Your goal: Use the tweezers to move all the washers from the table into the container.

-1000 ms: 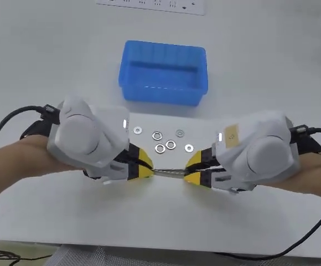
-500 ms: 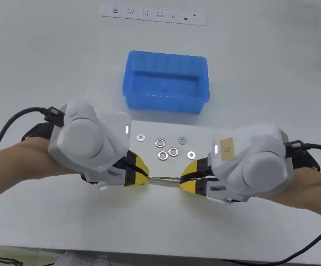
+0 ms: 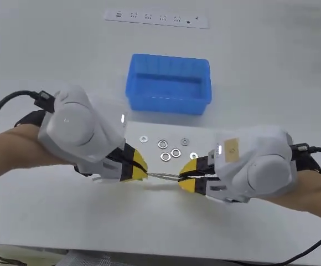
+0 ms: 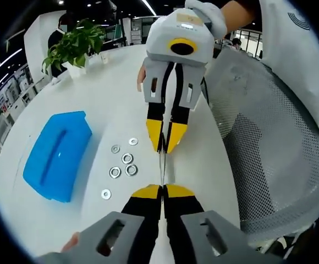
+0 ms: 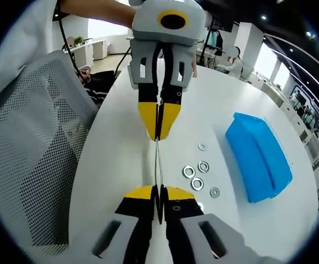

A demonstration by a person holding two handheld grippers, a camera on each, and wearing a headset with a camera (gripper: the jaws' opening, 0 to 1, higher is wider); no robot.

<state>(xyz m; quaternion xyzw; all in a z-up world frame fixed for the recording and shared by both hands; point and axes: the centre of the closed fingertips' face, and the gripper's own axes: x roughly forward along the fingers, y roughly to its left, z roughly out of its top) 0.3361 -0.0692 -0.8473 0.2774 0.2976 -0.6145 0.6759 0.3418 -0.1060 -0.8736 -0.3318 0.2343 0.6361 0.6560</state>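
Pinching slim silvery tweezers (image 3: 163, 177) (each end), left gripper (image 3: 144, 170), right gripper (image 3: 184, 179)

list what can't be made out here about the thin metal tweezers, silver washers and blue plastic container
Tweezers: both ends buried between the shut jaws of the left gripper and right gripper, all views.
One silver washer: head view, partly covered by the right gripper.
Blue container: head view, its near wall hides the floor strip behind it.
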